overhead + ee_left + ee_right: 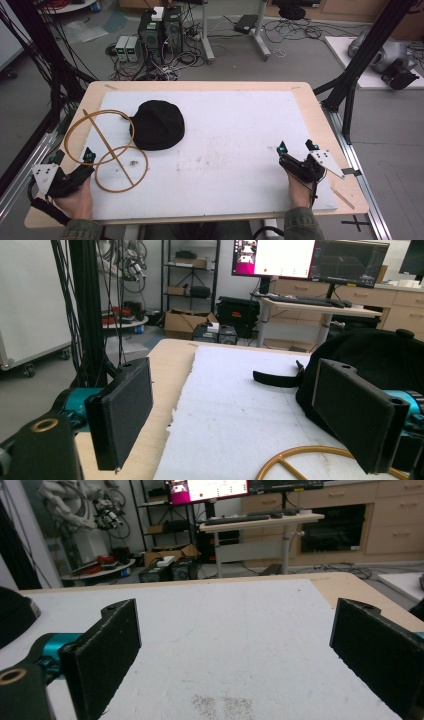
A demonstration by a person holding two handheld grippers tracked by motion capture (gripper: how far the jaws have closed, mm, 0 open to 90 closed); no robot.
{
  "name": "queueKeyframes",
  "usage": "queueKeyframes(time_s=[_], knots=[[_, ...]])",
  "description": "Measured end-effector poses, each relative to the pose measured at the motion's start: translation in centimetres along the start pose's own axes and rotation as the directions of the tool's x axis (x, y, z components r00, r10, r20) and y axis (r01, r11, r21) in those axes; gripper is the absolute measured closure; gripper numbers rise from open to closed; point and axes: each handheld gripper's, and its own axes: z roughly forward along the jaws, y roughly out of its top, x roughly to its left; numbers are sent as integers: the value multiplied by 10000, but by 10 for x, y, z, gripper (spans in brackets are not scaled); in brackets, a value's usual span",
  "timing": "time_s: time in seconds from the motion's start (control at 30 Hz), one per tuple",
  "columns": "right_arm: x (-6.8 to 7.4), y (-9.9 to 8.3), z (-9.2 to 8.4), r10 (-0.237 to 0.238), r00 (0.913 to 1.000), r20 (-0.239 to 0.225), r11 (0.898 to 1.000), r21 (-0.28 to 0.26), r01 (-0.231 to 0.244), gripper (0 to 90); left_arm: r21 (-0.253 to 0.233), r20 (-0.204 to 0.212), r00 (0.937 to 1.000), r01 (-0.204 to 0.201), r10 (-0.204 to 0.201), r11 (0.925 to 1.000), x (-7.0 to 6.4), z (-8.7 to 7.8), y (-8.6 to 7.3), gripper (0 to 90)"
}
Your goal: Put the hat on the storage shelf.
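Note:
A black cap [157, 125] lies on the white foam sheet [235, 135], left of centre. Just left of it rests a golden wire frame [106, 150] of two rings joined by a straight rod. My left gripper [75, 155] is at the table's front left corner, open, with its inner jaw beside the nearer ring. In the left gripper view the left gripper [240, 410] holds nothing; the cap [370, 350] and a ring's arc [300, 458] lie ahead. My right gripper [296, 146] is open near the front right, and in its own view the right gripper [235, 650] faces bare foam.
The wooden table [320, 115] edges the foam on all sides. Black frame posts [365, 55] stand at the right and left. Computers and cables [160, 35] sit on the floor beyond the far edge. A small speck [133, 162] lies inside the nearer ring.

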Motion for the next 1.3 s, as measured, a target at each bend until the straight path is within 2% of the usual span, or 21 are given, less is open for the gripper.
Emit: queueKeyframes(time_s=[0.07, 0.13, 0.3, 0.4, 0.63, 0.9, 1.0, 1.13, 1.2, 1.3], knots=[[-2, 3, -3, 510, 9987, 81, 9983, -273, -508, 53, -44, 2, 10000, 6, -6, 10000, 0, 0, 0, 169], [-4, 3, -4, 603, 9982, 36, 9975, -379, -601, 53, -28, -16, 10000, 42, -43, 10000, 1, 0, 0, 170], [-4, 2, -3, 649, 9979, 22, 9977, -198, -648, 53, -72, -32, 10000, 85, -85, 9999, 1, -1, 1, 170], [-3, 2, -2, 444, 9990, -40, 9988, -198, -445, 53, -72, -47, 9999, 92, -92, 9999, 2, -1, 0, 170], [0, 2, -1, 437, 9988, -226, 9990, -49, -438, 53, -48, -46, 9999, 113, -113, 9999, 3, -1, 0, 170], [3, 3, 4, 246, 9995, -214, 9997, 62, -244, 36, -63, 111, 9999, 114, -113, 9999, 0, 0, 0, 170], [3, 5, 7, 298, 9986, -440, 9994, 215, -289, 36, -51, 132, 9998, 140, -140, 9999, 0, 0, -1, 170], [7, 5, 13, 81, 9964, -838, 9982, 599, -31, 36, -46, 130, 9998, 124, -123, 9999, 0, 0, -1, 169], [8, 8, 16, -87, 9955, -945, 9982, 580, 142, 37, -45, 163, 9998, 93, -93, 9999, 0, 0, -1, 170], [11, 14, 21, -42, 9930, -1181, 9983, 564, 110, 36, -56, 217, 9997, 101, -99, 9999, -1, 0, 0, 169]])
